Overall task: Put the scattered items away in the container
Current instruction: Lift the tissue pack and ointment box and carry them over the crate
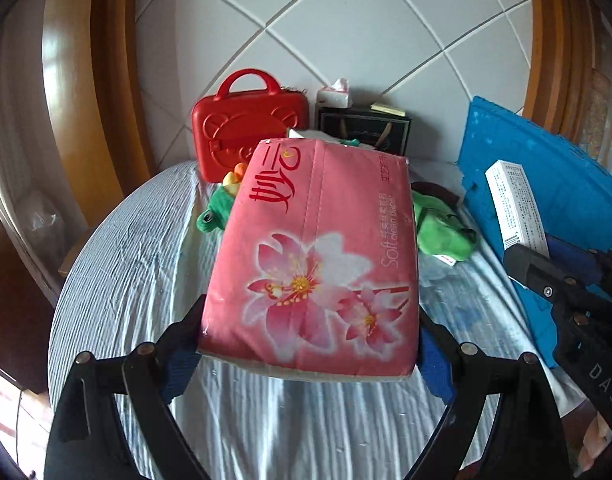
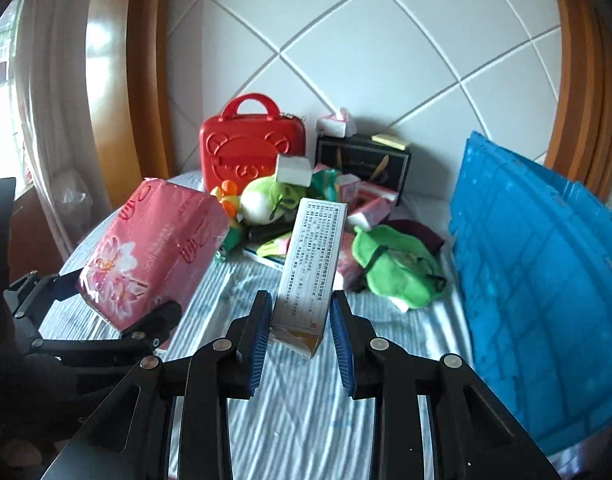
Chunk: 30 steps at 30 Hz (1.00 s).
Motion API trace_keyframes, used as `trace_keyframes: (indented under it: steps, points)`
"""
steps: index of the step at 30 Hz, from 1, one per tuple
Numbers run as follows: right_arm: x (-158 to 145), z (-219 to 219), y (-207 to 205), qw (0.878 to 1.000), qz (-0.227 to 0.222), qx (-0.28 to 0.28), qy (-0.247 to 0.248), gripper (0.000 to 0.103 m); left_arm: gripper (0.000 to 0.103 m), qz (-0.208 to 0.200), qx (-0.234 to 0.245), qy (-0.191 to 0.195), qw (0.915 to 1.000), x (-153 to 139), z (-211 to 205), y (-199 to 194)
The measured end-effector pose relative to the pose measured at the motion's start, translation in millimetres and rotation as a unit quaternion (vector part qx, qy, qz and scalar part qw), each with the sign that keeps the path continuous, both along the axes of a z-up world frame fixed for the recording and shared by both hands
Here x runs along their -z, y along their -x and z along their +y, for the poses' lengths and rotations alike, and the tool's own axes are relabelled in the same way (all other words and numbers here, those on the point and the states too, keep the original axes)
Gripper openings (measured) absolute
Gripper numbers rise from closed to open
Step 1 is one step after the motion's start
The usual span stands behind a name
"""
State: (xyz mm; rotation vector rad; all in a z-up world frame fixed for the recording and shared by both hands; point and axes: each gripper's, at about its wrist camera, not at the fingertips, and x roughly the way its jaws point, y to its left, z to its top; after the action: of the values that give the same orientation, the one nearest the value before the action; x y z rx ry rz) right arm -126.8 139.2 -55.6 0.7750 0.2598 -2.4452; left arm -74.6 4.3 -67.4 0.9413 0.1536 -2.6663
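Note:
My left gripper (image 1: 309, 344) is shut on a pink tissue pack (image 1: 317, 256) printed with flowers, held above the striped tablecloth (image 1: 138, 280). In the right wrist view the same tissue pack (image 2: 154, 252) hangs at the left in the left gripper (image 2: 118, 304). My right gripper (image 2: 302, 312) is shut on a long white printed box (image 2: 309, 264), lifted above the cloth. That white box (image 1: 513, 208) also shows at the right of the left wrist view. A blue crate (image 2: 537, 280) stands at the right. A pile of scattered items (image 2: 306, 208) lies behind both grippers.
A red carry case (image 2: 246, 152) and a black box (image 2: 365, 160) with a small tissue box (image 2: 337, 122) on top stand against the tiled wall. Green plush toys (image 2: 393, 268) lie near the blue crate (image 1: 545, 184). Wooden frames flank both sides.

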Motion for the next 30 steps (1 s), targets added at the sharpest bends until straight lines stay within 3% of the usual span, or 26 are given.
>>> trace_keyframes:
  steps: [8, 15, 22, 30]
  points:
    - [-43.7, 139.2, -51.6, 0.999, 0.039, 0.025, 0.023, 0.029, 0.091, 0.019, 0.057, 0.003, 0.9982, -29.4, 144.6, -35.9]
    - [-63.2, 224.1, -75.4, 0.994, 0.053, 0.085, 0.044, 0.029, 0.091, 0.036, 0.129, 0.016, 0.9909, -53.1, 230.7, -42.8]
    - [-91.9, 284.8, -73.1, 0.984, 0.077, 0.153, 0.044, 0.029, 0.091, 0.061, 0.193, 0.025, 0.9789, -83.3, 288.2, -24.9]
    - [-111.8, 317.4, -28.9, 0.972, 0.082, 0.221, 0.019, 0.029, 0.091, 0.071, 0.238, 0.033, 0.9681, -111.9, 327.5, 14.4]
